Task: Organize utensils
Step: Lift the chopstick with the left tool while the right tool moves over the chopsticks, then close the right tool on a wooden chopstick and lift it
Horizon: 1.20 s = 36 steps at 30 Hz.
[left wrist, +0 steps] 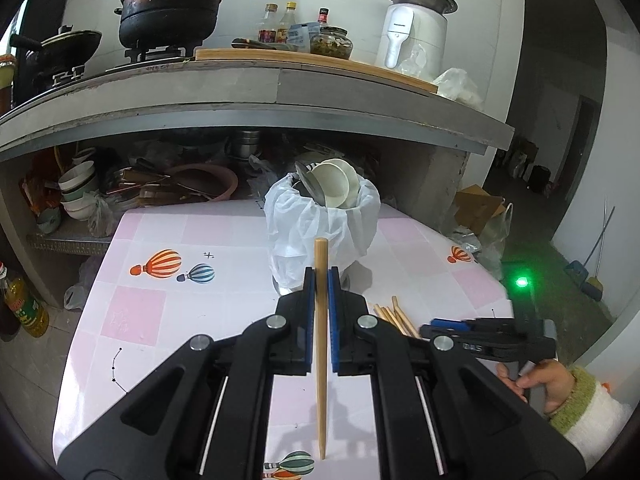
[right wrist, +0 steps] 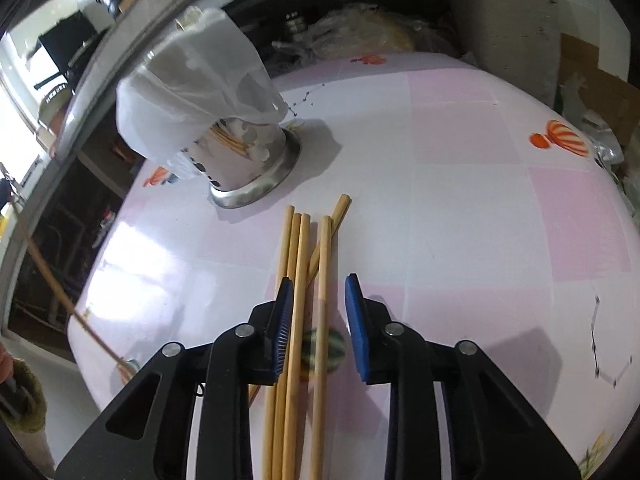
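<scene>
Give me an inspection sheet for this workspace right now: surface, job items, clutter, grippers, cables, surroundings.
Surface: table with pink-and-white checked cover, balloon prints.
Job's things: steel utensil holder draped in a white plastic bag, holding spoons; loose chopsticks lying beside it; single chopstick held.
Clutter: nothing seen on the table besides these.
Grippers: left gripper jaws shut on the single chopstick; right gripper jaws open, straddling the loose chopsticks.
Cables: nothing seen.
Surroundings: counter with black pot, bottles and white appliance; bowls on the shelf below.
</scene>
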Each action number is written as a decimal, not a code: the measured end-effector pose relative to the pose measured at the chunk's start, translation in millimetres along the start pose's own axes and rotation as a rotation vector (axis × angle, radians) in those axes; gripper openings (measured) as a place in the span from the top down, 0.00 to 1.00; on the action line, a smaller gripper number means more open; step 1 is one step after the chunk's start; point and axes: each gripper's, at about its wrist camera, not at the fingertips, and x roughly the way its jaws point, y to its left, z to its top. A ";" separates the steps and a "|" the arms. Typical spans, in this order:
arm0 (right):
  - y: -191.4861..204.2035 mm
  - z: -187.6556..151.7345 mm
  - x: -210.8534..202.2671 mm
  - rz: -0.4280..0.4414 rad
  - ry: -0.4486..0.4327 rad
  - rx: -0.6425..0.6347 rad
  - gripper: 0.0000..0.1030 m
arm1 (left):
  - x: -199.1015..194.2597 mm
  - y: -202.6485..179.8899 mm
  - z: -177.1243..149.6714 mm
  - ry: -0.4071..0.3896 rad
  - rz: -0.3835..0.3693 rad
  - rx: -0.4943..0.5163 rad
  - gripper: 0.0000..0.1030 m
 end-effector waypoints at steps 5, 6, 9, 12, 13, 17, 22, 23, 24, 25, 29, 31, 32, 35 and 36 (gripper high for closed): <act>3.7 9.2 15.2 -0.017 0.038 -0.032 0.80 | -0.7 0.9 1.7 -0.010 0.002 -0.003 0.95; 4.1 10.5 17.0 -0.016 0.042 -0.036 0.80 | -0.7 1.1 2.2 -0.013 0.001 -0.005 0.95; 5.7 13.8 22.2 -0.026 0.053 -0.055 0.83 | -1.0 0.7 3.1 -0.018 -0.001 -0.005 0.95; 5.7 16.0 26.0 -0.032 0.064 -0.059 0.89 | -0.8 0.4 3.8 -0.021 -0.003 -0.003 0.95; 5.1 17.2 28.1 -0.029 0.073 -0.057 0.89 | -0.6 0.4 4.2 -0.022 -0.004 -0.003 0.95; 4.3 21.0 33.1 -0.023 0.093 -0.051 0.90 | -0.7 0.2 5.4 -0.025 -0.010 -0.005 0.95; 8.7 24.8 38.3 -0.036 0.111 -0.064 0.90 | -0.1 0.8 5.4 -0.024 -0.018 -0.007 0.95; 9.9 25.1 39.2 -0.041 0.113 -0.069 0.90 | 0.2 0.7 5.1 -0.023 -0.020 -0.008 0.95; 11.8 25.7 39.9 -0.050 0.116 -0.078 0.90 | 0.5 0.8 4.9 -0.022 -0.022 -0.008 0.95; 13.8 26.4 40.4 -0.061 0.120 -0.088 0.90 | 0.4 0.9 4.7 -0.021 -0.023 -0.008 0.95; 21.5 27.5 41.2 -0.097 0.135 -0.123 0.90 | 0.0 1.0 4.5 -0.023 -0.028 -0.007 0.95; 23.4 28.2 41.6 -0.102 0.141 -0.128 0.90 | -0.2 1.0 4.3 -0.022 -0.029 -0.009 0.95; 23.1 28.3 41.4 -0.101 0.142 -0.126 0.92 | -0.3 0.9 4.4 -0.022 -0.029 -0.009 0.95; 20.5 29.1 41.8 -0.095 0.142 -0.108 0.93 | -0.8 0.6 4.4 -0.023 -0.028 -0.009 0.95; 20.0 29.0 41.0 -0.093 0.140 -0.104 0.93 | -1.0 0.5 4.3 -0.023 -0.029 -0.010 0.95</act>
